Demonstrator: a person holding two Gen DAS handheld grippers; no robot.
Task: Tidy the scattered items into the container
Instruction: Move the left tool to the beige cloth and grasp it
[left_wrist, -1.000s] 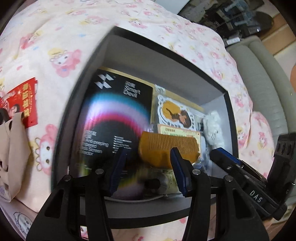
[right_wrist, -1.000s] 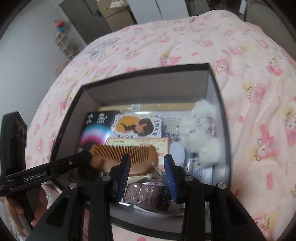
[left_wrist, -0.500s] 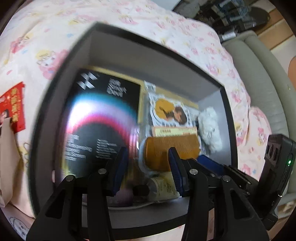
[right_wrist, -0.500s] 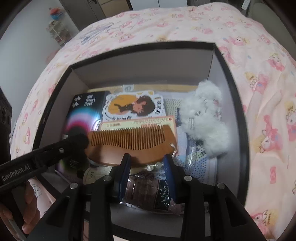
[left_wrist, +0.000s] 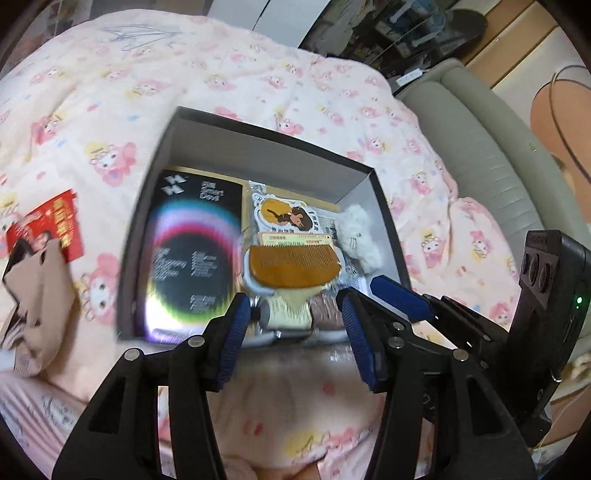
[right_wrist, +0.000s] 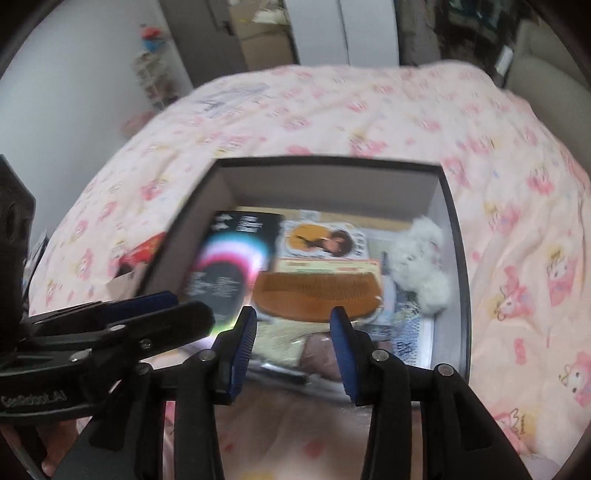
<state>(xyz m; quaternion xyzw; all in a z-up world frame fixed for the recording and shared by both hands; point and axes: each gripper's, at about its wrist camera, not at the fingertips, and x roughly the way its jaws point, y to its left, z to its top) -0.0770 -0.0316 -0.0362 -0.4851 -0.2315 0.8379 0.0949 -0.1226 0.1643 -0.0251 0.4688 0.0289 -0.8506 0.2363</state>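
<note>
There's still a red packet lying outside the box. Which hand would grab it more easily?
Probably the left gripper. The red packet lies left of the box, on that gripper's side. The right gripper, also open and empty, hangs further right.

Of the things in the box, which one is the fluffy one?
The white plush toy by the box's right wall; the wooden comb and black package beside it are hard and flat.

Both grippers, left gripper (left_wrist: 291, 339) and right gripper (right_wrist: 293, 350): black plastic arms, silver screws, ribbed blue pads (left_wrist: 232, 343); white "GenRobot.AI" lettering, green LED.
</note>
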